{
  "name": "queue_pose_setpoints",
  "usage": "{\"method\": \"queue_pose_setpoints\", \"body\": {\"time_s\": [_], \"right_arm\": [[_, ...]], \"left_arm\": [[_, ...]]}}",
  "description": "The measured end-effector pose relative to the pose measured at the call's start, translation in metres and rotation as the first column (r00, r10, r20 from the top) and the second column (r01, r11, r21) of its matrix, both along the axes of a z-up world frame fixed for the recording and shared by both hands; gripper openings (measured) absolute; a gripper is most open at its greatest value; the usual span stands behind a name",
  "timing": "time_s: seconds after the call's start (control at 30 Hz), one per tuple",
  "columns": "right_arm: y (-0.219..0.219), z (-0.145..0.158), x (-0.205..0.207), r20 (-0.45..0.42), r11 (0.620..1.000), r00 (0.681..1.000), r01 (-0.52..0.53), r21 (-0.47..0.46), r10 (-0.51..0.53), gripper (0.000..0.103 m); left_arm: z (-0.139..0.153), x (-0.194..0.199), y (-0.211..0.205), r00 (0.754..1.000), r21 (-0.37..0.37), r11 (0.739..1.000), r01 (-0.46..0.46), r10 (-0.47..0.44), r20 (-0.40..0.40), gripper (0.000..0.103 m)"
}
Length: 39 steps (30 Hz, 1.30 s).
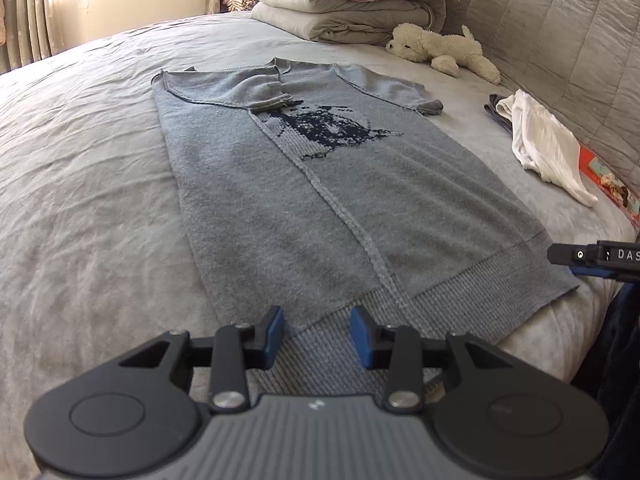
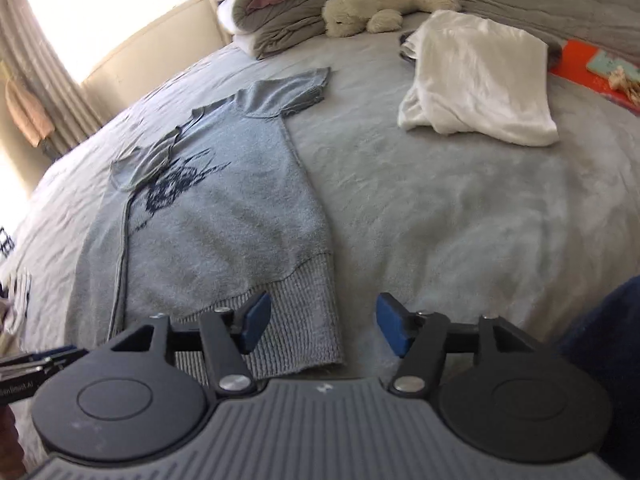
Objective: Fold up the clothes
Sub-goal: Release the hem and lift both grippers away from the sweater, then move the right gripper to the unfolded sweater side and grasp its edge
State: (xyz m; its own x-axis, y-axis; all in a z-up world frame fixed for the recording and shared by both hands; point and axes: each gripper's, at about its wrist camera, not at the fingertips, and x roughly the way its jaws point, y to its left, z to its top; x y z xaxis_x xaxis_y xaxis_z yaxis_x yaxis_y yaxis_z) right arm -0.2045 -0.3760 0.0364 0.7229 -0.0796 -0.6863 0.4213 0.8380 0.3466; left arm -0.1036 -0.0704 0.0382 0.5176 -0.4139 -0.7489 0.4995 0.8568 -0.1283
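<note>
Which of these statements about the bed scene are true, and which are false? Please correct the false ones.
1. The grey sweater lies spread flat on the bed. True.
2. The left gripper is clamped on the sweater's hem. False: its jaws stand apart above the ribbed hem, pressing nothing.
3. A white stuffed toy lies near the folded bedding. True.
4. The white garment lies on top of the sweater. False: it lies apart, beside it on the bed.
5. The right gripper holds a sleeve. False: its jaws are open and empty.
</note>
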Motion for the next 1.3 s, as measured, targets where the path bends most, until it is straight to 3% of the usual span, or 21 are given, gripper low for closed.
{"method": "queue_pose_setpoints", "body": {"time_s": [0.03, 0.13, 0.2, 0.27, 0.4, 0.57, 0.67, 0.77, 0.93, 1.03, 1.17, 1.2, 1.23, 1.3], "right_arm": [[-0.004, 0.0, -0.001, 0.01, 0.999, 1.0, 0.027, 0.028, -0.027, 0.063], [0.004, -0.003, 0.004, -0.004, 1.0, 1.0, 0.006, -0.027, -0.006, 0.063], [0.006, -0.004, 0.006, -0.007, 0.999, 1.0, 0.003, -0.043, -0.004, 0.055], [0.005, -0.005, 0.006, 0.0, 0.999, 1.0, 0.015, -0.035, -0.015, 0.005], [0.008, -0.002, 0.004, 0.03, 0.998, 0.999, 0.036, -0.057, -0.034, 0.005], [0.038, 0.016, 0.005, 0.111, 0.975, 0.993, -0.007, -0.221, 0.032, 0.005], [0.082, 0.017, 0.013, 0.09, 0.906, 0.983, -0.113, -0.407, 0.163, 0.004], [0.13, 0.006, 0.016, 0.025, 0.795, 0.949, -0.249, -0.553, 0.315, 0.004], [0.177, -0.02, 0.018, -0.121, 0.618, 0.879, -0.416, -0.668, 0.461, 0.004], [0.168, -0.017, 0.018, -0.133, 0.628, 0.872, -0.437, -0.644, 0.471, 0.004], [0.144, -0.009, 0.027, -0.105, 0.742, 0.893, -0.424, -0.52, 0.437, 0.005], [0.141, -0.008, 0.031, -0.092, 0.774, 0.89, -0.435, -0.46, 0.446, 0.006], [0.138, -0.006, 0.034, -0.075, 0.797, 0.888, -0.443, -0.41, 0.454, 0.014], [0.125, 0.001, 0.039, -0.029, 0.838, 0.878, -0.466, -0.284, 0.478, 0.017]], "left_arm": [[0.001, 0.002, 0.002, 1.0, -0.007, 1.0, -0.008, 0.008, -0.005, 0.038], [0.0, 0.005, 0.005, 1.0, -0.008, 1.0, -0.026, 0.026, -0.016, 0.038], [0.003, 0.006, 0.007, 0.999, -0.025, 0.999, -0.031, 0.031, -0.02, 0.038], [0.007, 0.006, 0.008, 0.999, -0.032, 0.999, -0.035, 0.035, -0.005, 0.038], [0.008, 0.01, 0.01, 0.999, -0.034, 0.998, -0.045, 0.045, -0.001, 0.038], [0.01, 0.014, 0.014, 0.998, -0.042, 0.997, -0.057, 0.058, 0.0, 0.038], [0.012, 0.017, 0.017, 0.998, -0.05, 0.996, -0.07, 0.07, 0.002, 0.038], [0.013, 0.02, 0.019, 0.997, -0.052, 0.995, -0.081, 0.082, 0.01, 0.038], [0.013, 0.025, 0.025, 0.995, -0.058, 0.994, -0.097, 0.097, 0.002, 0.038], [0.013, 0.026, 0.025, 0.996, -0.063, 0.994, -0.093, 0.093, -0.001, 0.038], [0.013, 0.023, 0.021, 0.997, -0.07, 0.995, -0.07, 0.071, 0.003, 0.039], [0.014, 0.022, 0.019, 0.998, -0.072, 0.996, -0.061, 0.061, 0.006, 0.039], [0.014, 0.021, 0.018, 0.999, -0.074, 0.996, -0.052, 0.053, 0.011, 0.04], [0.014, 0.019, 0.016, 0.999, -0.077, 0.996, -0.036, 0.038, 0.021, 0.042]]}}
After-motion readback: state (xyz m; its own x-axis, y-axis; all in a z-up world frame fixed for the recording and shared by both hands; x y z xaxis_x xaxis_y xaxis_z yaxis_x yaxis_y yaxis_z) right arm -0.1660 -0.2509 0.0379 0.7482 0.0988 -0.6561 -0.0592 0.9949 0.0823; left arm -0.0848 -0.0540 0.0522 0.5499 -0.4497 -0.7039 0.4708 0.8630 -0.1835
